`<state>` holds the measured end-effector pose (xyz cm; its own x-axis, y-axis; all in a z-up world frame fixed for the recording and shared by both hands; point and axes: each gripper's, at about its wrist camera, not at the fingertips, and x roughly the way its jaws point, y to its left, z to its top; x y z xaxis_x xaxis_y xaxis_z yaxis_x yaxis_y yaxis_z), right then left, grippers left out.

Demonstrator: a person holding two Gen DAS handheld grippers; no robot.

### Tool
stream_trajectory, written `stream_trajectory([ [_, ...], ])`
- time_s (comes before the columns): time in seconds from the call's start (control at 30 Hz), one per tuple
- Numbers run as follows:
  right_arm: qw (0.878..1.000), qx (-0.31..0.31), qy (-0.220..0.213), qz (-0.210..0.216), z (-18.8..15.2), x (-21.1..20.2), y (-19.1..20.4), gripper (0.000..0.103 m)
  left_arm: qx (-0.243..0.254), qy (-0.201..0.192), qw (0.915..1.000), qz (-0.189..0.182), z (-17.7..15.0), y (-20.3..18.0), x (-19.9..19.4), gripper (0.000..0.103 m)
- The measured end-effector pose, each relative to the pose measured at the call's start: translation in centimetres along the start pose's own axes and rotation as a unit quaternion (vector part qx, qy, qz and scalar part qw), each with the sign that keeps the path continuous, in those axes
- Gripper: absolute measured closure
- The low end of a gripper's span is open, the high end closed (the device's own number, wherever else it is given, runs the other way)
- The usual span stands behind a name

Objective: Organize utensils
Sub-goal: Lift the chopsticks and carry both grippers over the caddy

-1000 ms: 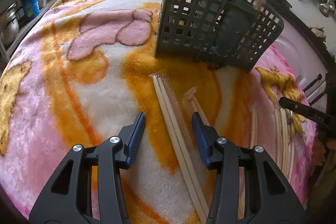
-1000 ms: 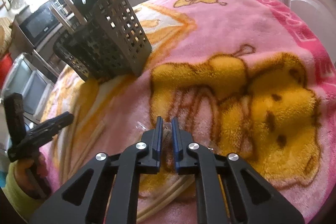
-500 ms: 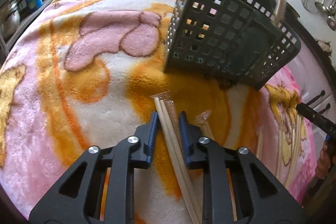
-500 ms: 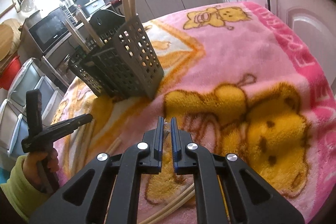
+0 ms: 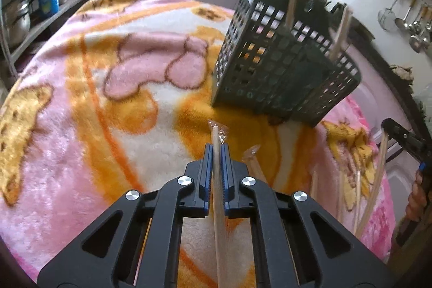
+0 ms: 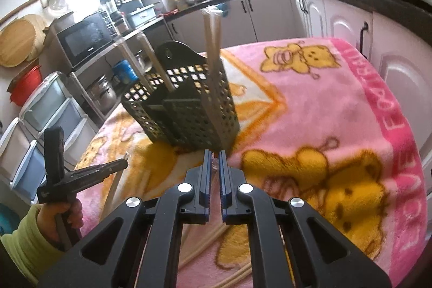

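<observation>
- The left gripper [image 5: 216, 153] has gone from wide apart a second ago, through half closed, to pinching a wrapped pair of chopsticks [image 5: 218, 190] between its blue pads; the pair's near tip sticks out just past the fingertips, pointing toward the dark slotted utensil basket [image 5: 280, 72].
- That pair, which lay flat on the pink and orange blanket [image 5: 81, 104] short of the basket a second ago, now sits up in the grip, and the basket looks larger and closer in the left wrist view than before.
- A second wrapped pair [image 5: 252, 161] lies on the blanket just right of the gripped one, on the near side of the basket.
- Chopsticks already stand in the basket [image 6: 186, 101]: one wrapped pair upright [image 6: 212, 45] at its right corner, others leaning [image 6: 155, 64] at its back.
- The right gripper [image 6: 215, 161] has its jaws nearly together, as a second ago, nipping a bit of clear wrapper [image 6: 215, 163]; in the left wrist view a wrapped pair [image 5: 375, 180] hangs from it, off the blanket to the basket's right.
- Seen from the right wrist, the basket now stands directly beyond the right fingertips, nearer than before.
</observation>
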<state>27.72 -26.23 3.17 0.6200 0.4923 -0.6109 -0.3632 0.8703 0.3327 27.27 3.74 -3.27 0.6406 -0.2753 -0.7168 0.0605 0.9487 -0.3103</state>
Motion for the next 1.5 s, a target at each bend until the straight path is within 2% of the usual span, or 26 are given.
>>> stream_trajectory([
  [0.3, 0.998, -0.044, -0.032, 0.001, 1.4, -2.1, 3.3, 0.098, 0.018, -0.059, 0.998, -0.016, 1.5, -1.5, -4.0, 0.102],
  [0.63, 0.995, -0.068, -0.072, -0.004, 3.0, -4.3, 5.1, 0.098, 0.03, -0.115, 0.9923, -0.033, 3.7, -3.1, -7.9, 0.102],
  [1.5, 0.988, -0.098, -0.121, 0.007, 5.9, -5.8, 8.7, 0.098, 0.067, -0.188, 0.9782, -0.059, 8.9, -6.1, -11.8, 0.102],
])
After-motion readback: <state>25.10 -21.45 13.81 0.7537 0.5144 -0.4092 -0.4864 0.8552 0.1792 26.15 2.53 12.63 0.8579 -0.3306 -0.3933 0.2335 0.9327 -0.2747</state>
